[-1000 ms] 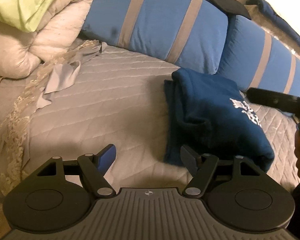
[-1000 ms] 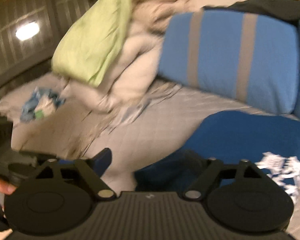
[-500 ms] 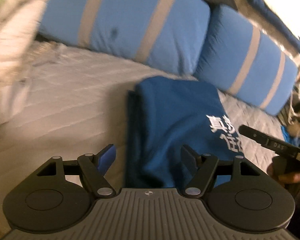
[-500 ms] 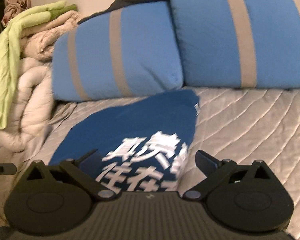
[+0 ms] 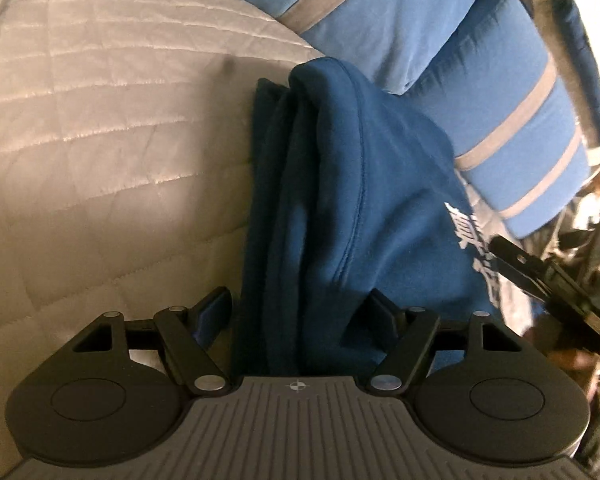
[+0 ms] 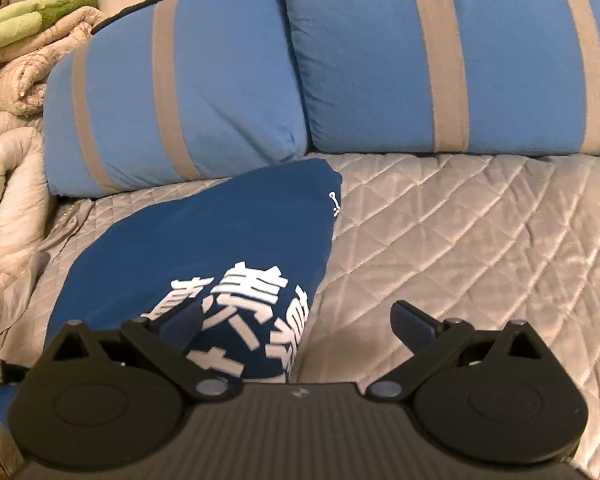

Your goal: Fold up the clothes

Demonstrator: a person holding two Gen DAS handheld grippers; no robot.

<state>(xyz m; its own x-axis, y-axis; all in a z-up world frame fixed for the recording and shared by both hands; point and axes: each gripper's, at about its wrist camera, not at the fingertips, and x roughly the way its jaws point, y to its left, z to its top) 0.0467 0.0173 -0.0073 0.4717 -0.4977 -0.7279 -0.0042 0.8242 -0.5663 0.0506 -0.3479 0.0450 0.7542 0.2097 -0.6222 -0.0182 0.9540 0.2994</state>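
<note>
A folded navy garment [image 5: 380, 184] with white printed characters [image 6: 256, 312] lies on the grey quilted bedspread [image 5: 100, 140], its far end against the pillows. My left gripper [image 5: 300, 312] is open and low over the garment's near left corner. The stacked folded edges lie between its fingers, and the pads do not press them. My right gripper [image 6: 296, 322] stands wide open at the garment's near right edge. Its left finger [image 6: 180, 324] is over the print and its right finger [image 6: 414, 324] over bare quilt. One right finger [image 5: 516, 264] shows in the left wrist view.
Two blue pillows with grey stripes [image 6: 188, 92] [image 6: 460, 60] lean along the back of the bed. A rolled beige comforter [image 6: 8, 184] with green cloth [image 6: 24, 20] on top sits at the left. Dark clutter [image 5: 588, 240] lies past the bed's right side.
Both grippers have dropped and swung in over the navy garment, one at each near corner. The right jaws have spread wider. The left jaws keep the same width.
</note>
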